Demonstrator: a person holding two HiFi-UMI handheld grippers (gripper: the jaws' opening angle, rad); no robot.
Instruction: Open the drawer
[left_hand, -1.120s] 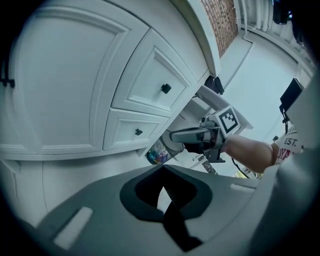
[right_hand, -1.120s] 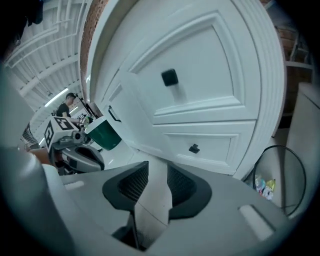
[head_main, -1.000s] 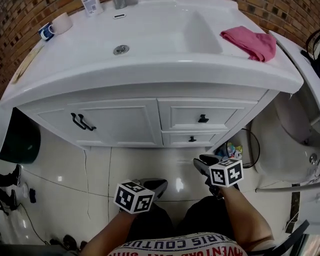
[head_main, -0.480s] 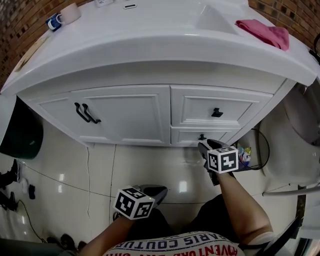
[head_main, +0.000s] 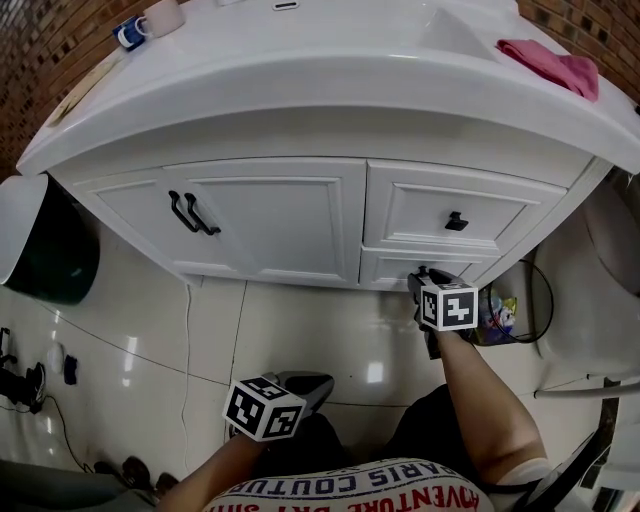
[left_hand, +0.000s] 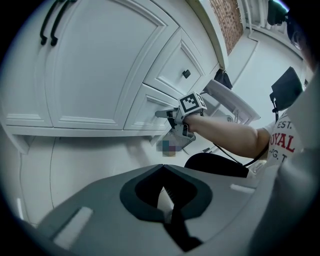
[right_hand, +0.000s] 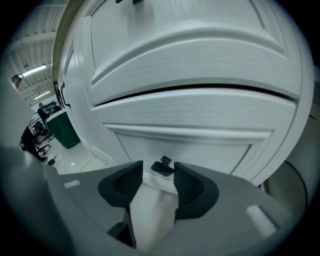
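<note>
Left gripper (head_main: 316, 382) sits low and close to the person's knees, above the glossy pale tile floor (head_main: 300, 335). Its own view shows the dark pads (left_hand: 145, 187) meeting at the tips, nothing between them (left_hand: 163, 169) — closed and empty.

Right gripper (head_main: 421, 279) is stretched forward on a bare forearm (head_main: 478, 385), right up at the base of the white vanity cabinet (head_main: 280, 215). Jaws have just been opening and now stand wide (right_hand: 158, 172). The small black knob (right_hand: 162, 167) of the lower drawer sits at the tips between the ribbed pads (right_hand: 131, 182), but the pads aren't clamped on it.

Task target — the shallow white lower drawer (head_main: 392, 268) on the cabinet's right side, bottom of a stack of two. Front looks flush with the frame, so not pulled out.

Above it is a taller white upper drawer (head_main: 420, 208) with its own black knob (head_main: 456, 221). To the left are white panel doors with two black bar handles (head_main: 193, 213).

Farther up is the white moulded countertop (head_main: 330, 85), with a pink folded cloth (head_main: 556, 63) on its right end. A dark green bin (head_main: 48, 268) stands on the floor left of the cabinet.
</note>
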